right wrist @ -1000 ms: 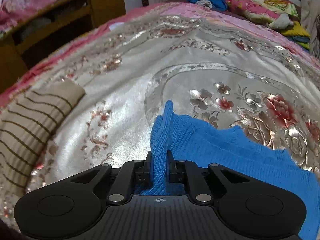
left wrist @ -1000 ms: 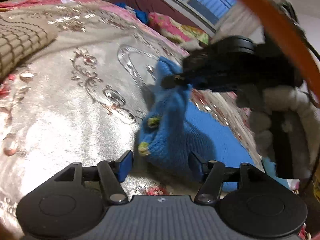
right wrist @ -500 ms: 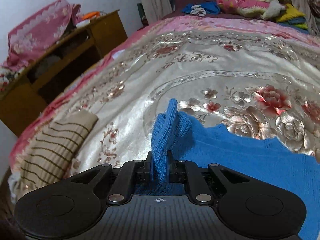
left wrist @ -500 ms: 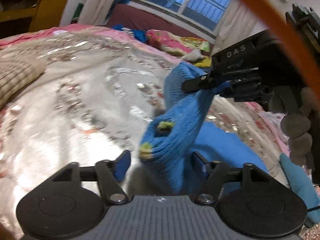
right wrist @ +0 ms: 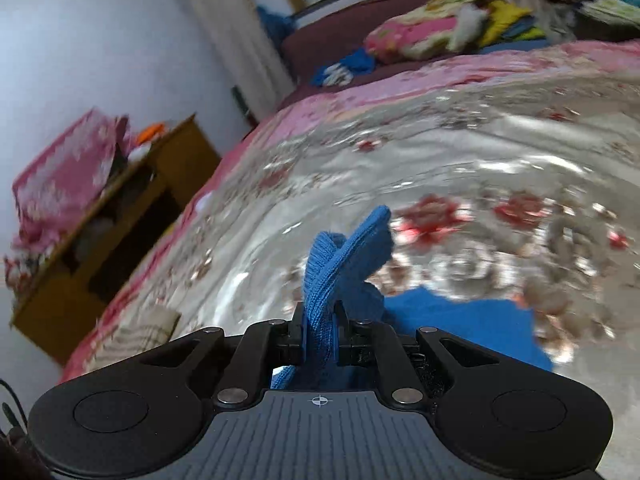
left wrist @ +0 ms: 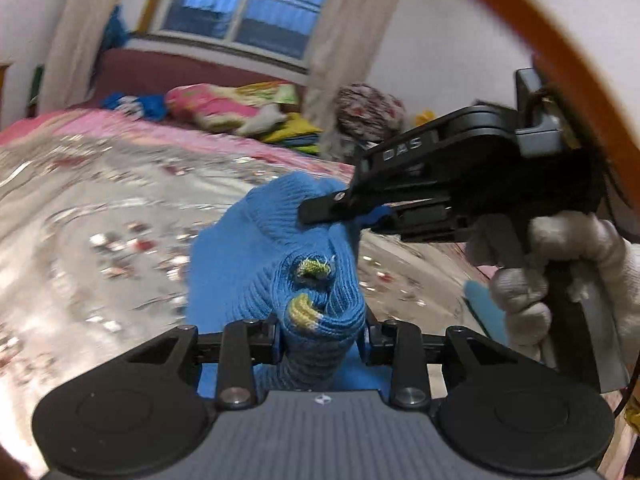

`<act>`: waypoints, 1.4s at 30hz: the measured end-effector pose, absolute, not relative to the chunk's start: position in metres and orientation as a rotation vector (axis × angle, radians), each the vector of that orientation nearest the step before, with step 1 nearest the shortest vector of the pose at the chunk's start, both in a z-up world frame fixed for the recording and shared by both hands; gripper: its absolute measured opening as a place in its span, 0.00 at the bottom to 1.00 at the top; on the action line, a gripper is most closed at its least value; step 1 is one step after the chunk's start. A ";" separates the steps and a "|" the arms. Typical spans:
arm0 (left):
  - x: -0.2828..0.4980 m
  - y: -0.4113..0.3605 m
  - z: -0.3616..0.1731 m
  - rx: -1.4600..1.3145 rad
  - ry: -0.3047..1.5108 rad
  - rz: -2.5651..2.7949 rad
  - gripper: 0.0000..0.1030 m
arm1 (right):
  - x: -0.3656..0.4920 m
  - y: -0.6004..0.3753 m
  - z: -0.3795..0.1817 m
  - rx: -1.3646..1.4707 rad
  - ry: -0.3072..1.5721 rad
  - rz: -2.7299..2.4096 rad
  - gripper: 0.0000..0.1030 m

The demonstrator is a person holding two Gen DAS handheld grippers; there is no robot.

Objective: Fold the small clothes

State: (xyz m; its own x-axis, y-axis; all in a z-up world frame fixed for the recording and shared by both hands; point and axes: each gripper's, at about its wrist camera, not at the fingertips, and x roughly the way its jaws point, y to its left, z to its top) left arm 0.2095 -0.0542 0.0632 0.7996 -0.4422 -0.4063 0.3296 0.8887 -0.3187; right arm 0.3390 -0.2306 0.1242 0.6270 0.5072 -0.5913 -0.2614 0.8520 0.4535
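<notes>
A blue knit garment (left wrist: pixel 248 248) with yellow-green spots hangs lifted above the silver flowered bedspread (left wrist: pixel 100 208). My left gripper (left wrist: pixel 320 344) has a bunched fold of it between its jaws; the jaws are closing and their pads press the knit from both sides. In the left wrist view, my right gripper (left wrist: pixel 320 212) comes in from the right, held by a white-gloved hand (left wrist: pixel 560 260), pinching the garment's upper edge. In the right wrist view, the right gripper (right wrist: pixel 319 332) is shut on a ribbed edge of the blue garment (right wrist: pixel 344 256), which stands up past the fingers.
A wooden cabinet (right wrist: pixel 120 232) with pink cloth on it stands left of the bed. A beige striped garment (right wrist: pixel 132 336) lies near the bed's left edge. Colourful clothes (left wrist: pixel 240 108) are piled at the far end under the window. An orange band (left wrist: pixel 540 40) arcs across the upper right.
Both grippers have risen and carried the blue garment up off the bedspread. The left jaws, wide apart before, have closed onto the bunched knit. The right grip is unchanged.
</notes>
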 end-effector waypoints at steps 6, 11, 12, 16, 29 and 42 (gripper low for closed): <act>0.213 -0.113 0.041 -0.091 0.554 -0.466 0.37 | 0.341 -0.288 0.081 0.422 0.827 0.368 0.10; 0.215 -0.138 0.018 -0.027 0.646 -0.477 0.37 | 0.338 -0.312 0.042 0.456 0.885 0.310 0.12; 0.214 -0.141 0.016 -0.028 0.653 -0.478 0.37 | 0.338 -0.315 0.037 0.462 0.889 0.302 0.12; 0.213 -0.146 0.016 -0.054 0.674 -0.496 0.43 | 0.338 -0.322 0.027 0.484 0.893 0.294 0.16; 0.182 -0.135 0.025 -0.081 0.707 -0.646 0.54 | 0.333 -0.318 0.043 0.383 0.843 0.213 0.16; 0.180 -0.075 0.048 -0.113 0.670 -0.499 0.55 | 0.291 -0.273 0.065 0.263 0.797 0.407 0.17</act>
State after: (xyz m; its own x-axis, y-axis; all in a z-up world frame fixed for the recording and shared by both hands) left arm 0.1802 -0.0753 0.0480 0.6711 -0.4776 -0.5670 0.4066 0.8766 -0.2573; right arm 0.2915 -0.2735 0.0650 0.6277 0.4480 -0.6366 -0.2534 0.8909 0.3770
